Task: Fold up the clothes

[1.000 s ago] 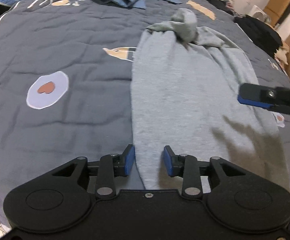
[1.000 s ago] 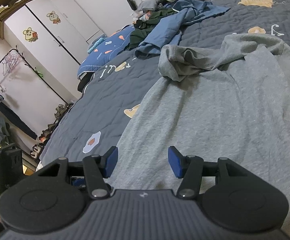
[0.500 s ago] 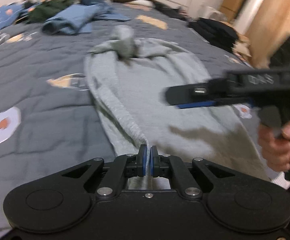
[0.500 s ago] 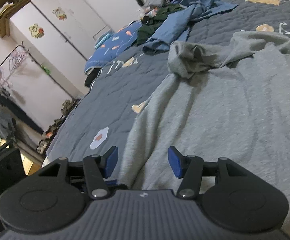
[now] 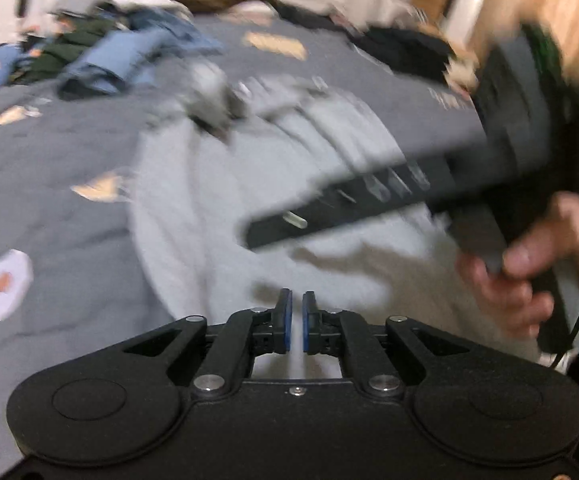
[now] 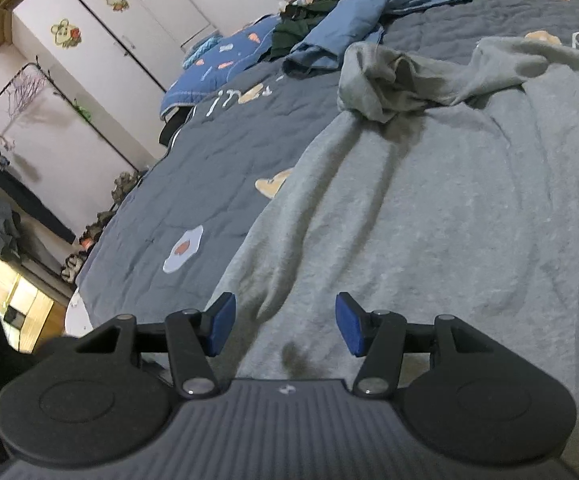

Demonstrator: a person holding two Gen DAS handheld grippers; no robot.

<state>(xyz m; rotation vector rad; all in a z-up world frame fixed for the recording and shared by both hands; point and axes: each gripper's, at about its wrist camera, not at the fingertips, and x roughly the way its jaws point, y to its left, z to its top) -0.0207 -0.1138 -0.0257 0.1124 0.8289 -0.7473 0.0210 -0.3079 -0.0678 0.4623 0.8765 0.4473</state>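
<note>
Grey garment [image 6: 429,216] lies lengthwise on quilt [image 6: 209,168], hood end farthest.

Left claw [image 5: 296,322] slightly reopened, grey garment's [image 5: 249,184] edge newly drawn inward.

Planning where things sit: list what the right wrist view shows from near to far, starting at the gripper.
right gripper → grey sweatshirt → its bunched hood → blue garment → white wardrobe

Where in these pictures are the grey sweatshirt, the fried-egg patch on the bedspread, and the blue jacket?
grey sweatshirt [image 6: 429,216]: right wrist view, middle of its spread body.
fried-egg patch [image 6: 183,249]: right wrist view, the orange yolk.
blue jacket [image 6: 353,12]: right wrist view, a fold in the pile.
</note>
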